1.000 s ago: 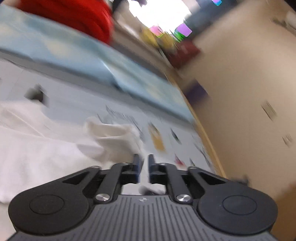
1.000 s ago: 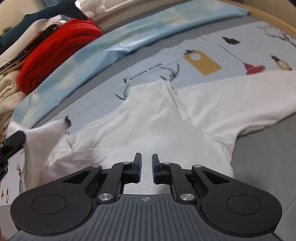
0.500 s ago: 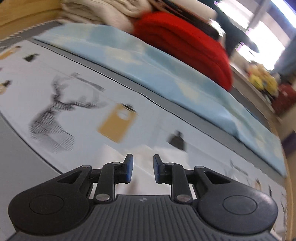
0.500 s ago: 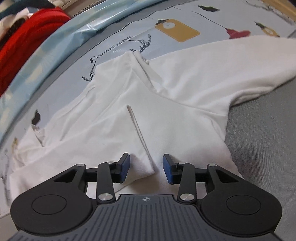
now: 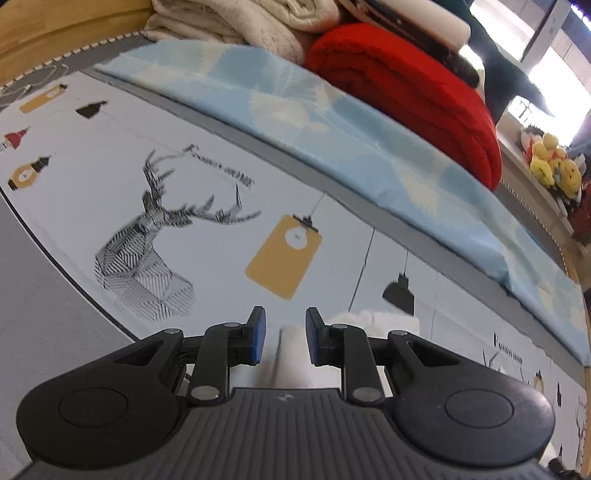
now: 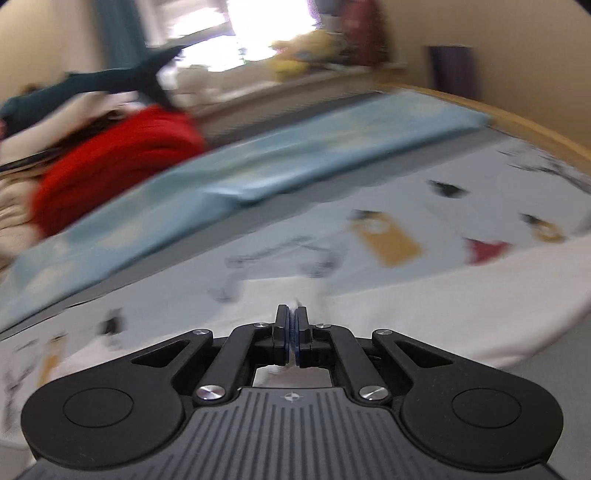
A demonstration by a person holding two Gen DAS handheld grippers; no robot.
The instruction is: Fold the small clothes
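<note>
A white shirt (image 6: 443, 295) lies spread on a printed bed sheet (image 6: 406, 192). My right gripper (image 6: 291, 314) is shut on a fold of the shirt, and a sliver of white cloth shows at its tips. This view is motion-blurred. In the left wrist view, one end of the white shirt (image 5: 373, 321) lies under and just ahead of my left gripper (image 5: 283, 332). Its jaws stand a little apart. A strip of the cloth shows in the gap, and the blue pads (image 5: 258, 332) do not press on it.
A folded light-blue cloth (image 5: 295, 110) runs along the far side of the sheet. Behind it are a red blanket (image 5: 406, 92) and cream knits (image 5: 240, 18). Plush toys (image 5: 550, 162) sit on a ledge at the right. A wooden bed edge (image 5: 55, 29) shows at the top left.
My right jaws opened around a fold of the shirt, then closed on it, and the gripper lifted. My left gripper swung left, off the bunched white cloth toward the deer print, and its jaws widened slightly.
</note>
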